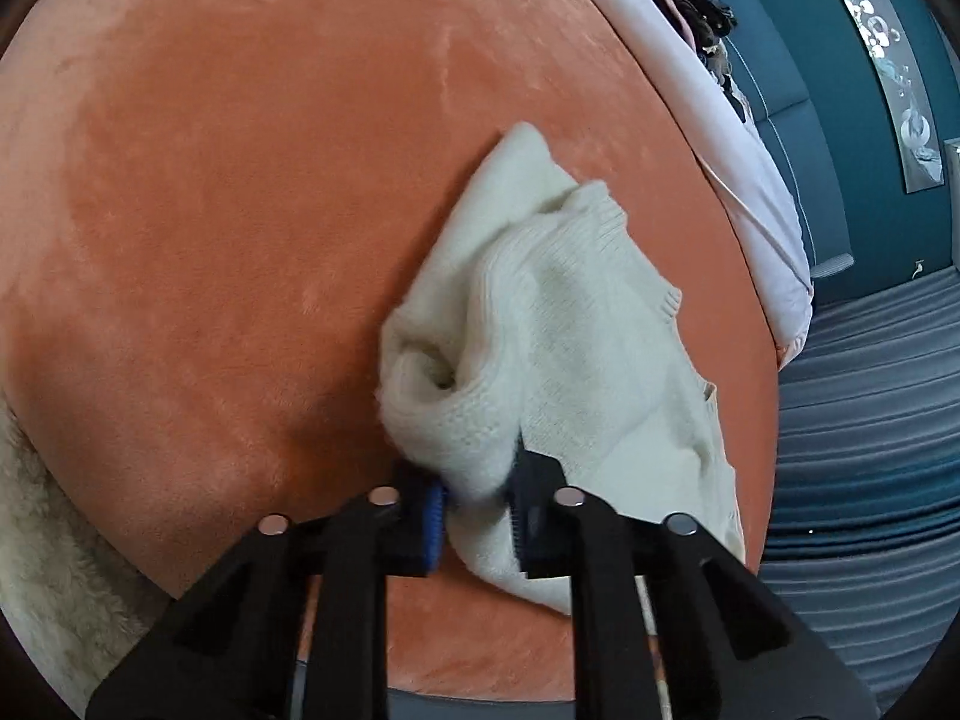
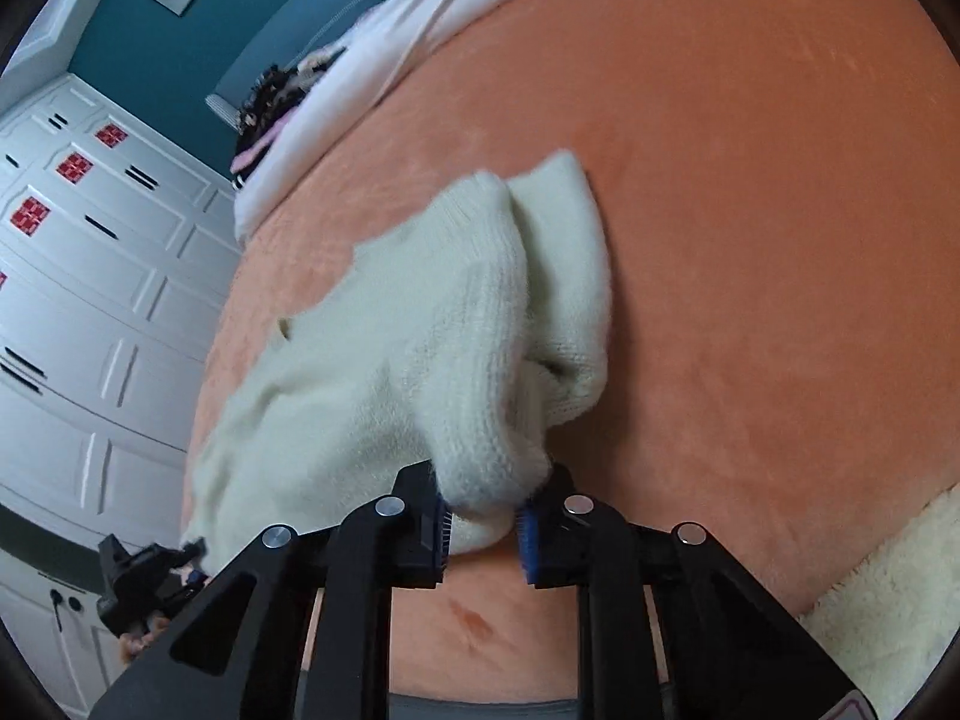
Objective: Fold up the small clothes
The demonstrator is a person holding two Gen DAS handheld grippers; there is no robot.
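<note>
A small cream knitted sweater (image 1: 558, 324) hangs and drapes over an orange plush blanket (image 1: 228, 228). My left gripper (image 1: 477, 510) is shut on a bunched edge of the sweater, its blue pads pressing the knit from both sides. My right gripper (image 2: 483, 525) is shut on another bunched edge of the same sweater (image 2: 420, 348), lifted above the blanket (image 2: 750, 240). The left gripper also shows at the lower left of the right wrist view (image 2: 150, 570), at the sweater's far corner. The garment is stretched between the two grippers, with a sleeve folded along one side.
A white duvet (image 1: 720, 138) and a pile of dark clothes (image 1: 696, 6) lie at the blanket's far edge. A cream fleece throw (image 2: 888, 594) lies at the near corner. White wardrobe doors (image 2: 90, 300) and a teal wall (image 2: 150, 42) stand beyond the bed.
</note>
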